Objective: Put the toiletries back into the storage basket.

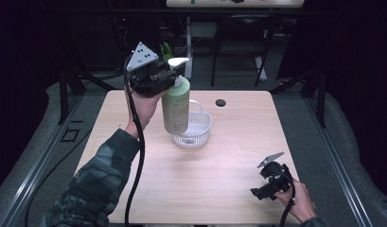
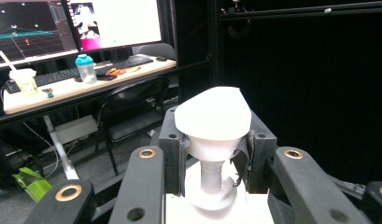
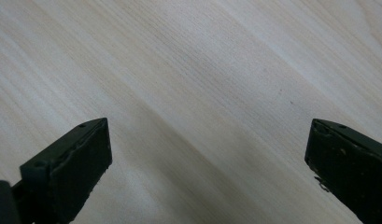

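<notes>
Your left hand-held gripper (image 1: pixel 168 74) is pinching the neck of the green pump bottle (image 1: pixel 176 106) just under the white pump head (image 1: pixel 178 62); in the left gripper view the pads (image 2: pixel 172 154) press on the collar from both sides, with the head (image 2: pixel 213 116) sitting on top of them. The bottle hangs clear of the counter (image 1: pixel 229 142), tilted slightly, its base over the 9 o'clock rim of the white perforated basket (image 1: pixel 197 127), which sits at the counter's centre. Main risk: the whole weight hangs from a narrow, smooth plastic neck, so any jerk or wrist roll could let the bottle swing or slip down through the pads. The head overhang is your only backstop, and it may depress and dispense soap. Second risk: the base looks wider than the free space in the basket suggests. Lower it off-centre and it catches the rim, tips the light basket or skids it toward 3 o'clock. At 12 to 1 o'clock beyond the basket there's a small dark round object (image 1: pixel 221 102), which is not in the way. Your right hand-held gripper (image 1: pixel 266 187) rests at 5 o'clock near the front edge, jaws spread with nothing between them, over bare wood (image 3: pixel 202 93). That's too far out to steady the basket.
</notes>
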Available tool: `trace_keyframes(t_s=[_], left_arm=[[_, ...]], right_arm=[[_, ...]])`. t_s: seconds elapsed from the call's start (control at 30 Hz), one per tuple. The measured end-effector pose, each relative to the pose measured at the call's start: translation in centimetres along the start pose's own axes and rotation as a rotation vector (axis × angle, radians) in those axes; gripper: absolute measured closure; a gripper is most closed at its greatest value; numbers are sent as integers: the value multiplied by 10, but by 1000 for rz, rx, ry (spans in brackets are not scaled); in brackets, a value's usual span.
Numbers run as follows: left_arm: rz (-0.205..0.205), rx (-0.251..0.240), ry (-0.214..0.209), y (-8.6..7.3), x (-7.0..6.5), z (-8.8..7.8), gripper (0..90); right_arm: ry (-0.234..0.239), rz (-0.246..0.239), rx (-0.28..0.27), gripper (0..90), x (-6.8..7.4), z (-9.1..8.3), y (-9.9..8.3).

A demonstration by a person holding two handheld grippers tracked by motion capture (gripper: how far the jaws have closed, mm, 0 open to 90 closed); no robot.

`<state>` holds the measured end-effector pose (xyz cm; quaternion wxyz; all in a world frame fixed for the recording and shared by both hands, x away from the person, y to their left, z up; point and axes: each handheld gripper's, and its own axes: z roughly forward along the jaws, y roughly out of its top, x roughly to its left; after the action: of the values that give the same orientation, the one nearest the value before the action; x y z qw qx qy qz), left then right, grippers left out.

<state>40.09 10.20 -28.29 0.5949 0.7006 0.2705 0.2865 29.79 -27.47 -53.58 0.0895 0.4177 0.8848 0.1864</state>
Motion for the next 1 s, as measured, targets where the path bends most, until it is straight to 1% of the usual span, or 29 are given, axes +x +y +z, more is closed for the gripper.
trace_keyframes(t_s=[0.07, 0.53, 0.77, 1.0], left_arm=[[1, -4, 1, 1, 0, 2, 672], [-7, 9, 4, 3, 3, 21, 672], [-1, 14, 8, 5, 4, 31, 671], [0, 21, 15, 3, 6, 39, 671]], right_arm=[[1, 1, 0, 1, 0, 0, 0], [3, 0, 1, 2, 0, 0, 0], [3, -2, 3, 4, 0, 1, 0], [1, -2, 2, 4, 0, 0, 0]])
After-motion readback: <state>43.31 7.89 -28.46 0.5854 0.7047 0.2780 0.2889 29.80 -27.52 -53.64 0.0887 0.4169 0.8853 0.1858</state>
